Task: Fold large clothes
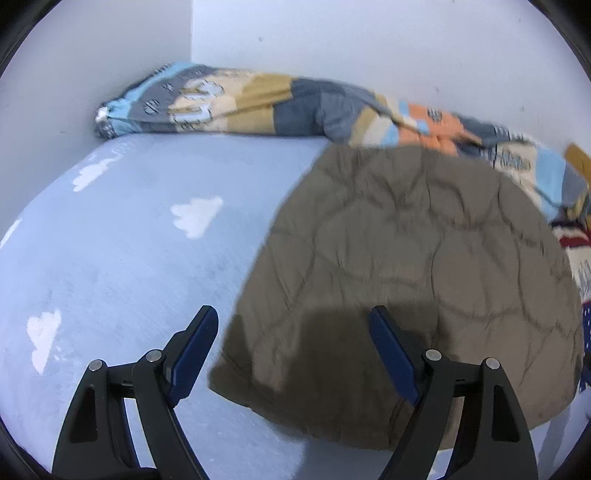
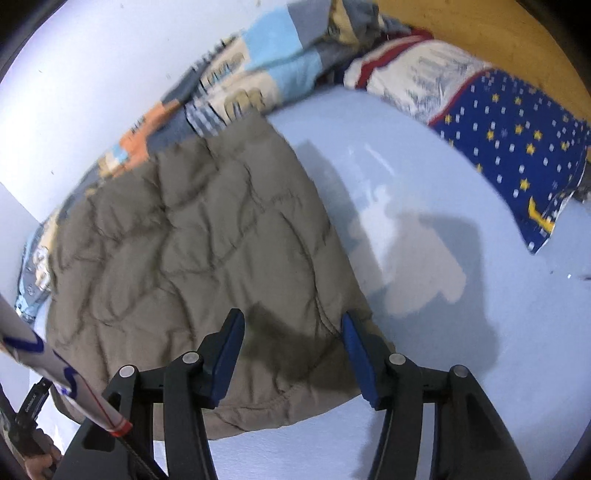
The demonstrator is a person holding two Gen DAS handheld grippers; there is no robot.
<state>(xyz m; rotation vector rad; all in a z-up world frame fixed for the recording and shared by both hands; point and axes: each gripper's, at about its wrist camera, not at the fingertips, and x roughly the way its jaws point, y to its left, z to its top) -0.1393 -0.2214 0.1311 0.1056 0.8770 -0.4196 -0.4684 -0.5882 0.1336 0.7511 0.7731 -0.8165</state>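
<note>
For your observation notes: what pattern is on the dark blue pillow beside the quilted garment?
Small yellow stars and white dots on the blue pillow, clearest in the right wrist view.

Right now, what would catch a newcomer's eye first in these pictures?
The olive-brown quilted garment lies folded flat on the pale blue bedsheet, filling the middle of both views. Behind it, along the white wall, lies a rumpled patchwork blanket. A navy star-print pillow sits at the right.

Pale blue bed sheet with white cloud prints (image 1: 129,258) spreading ahead of the tool, plain white walls (image 1: 332,44) meeting in a corner beyond, yellow-orange wooden headboard (image 2: 480,33) far right, soft even light
</note>
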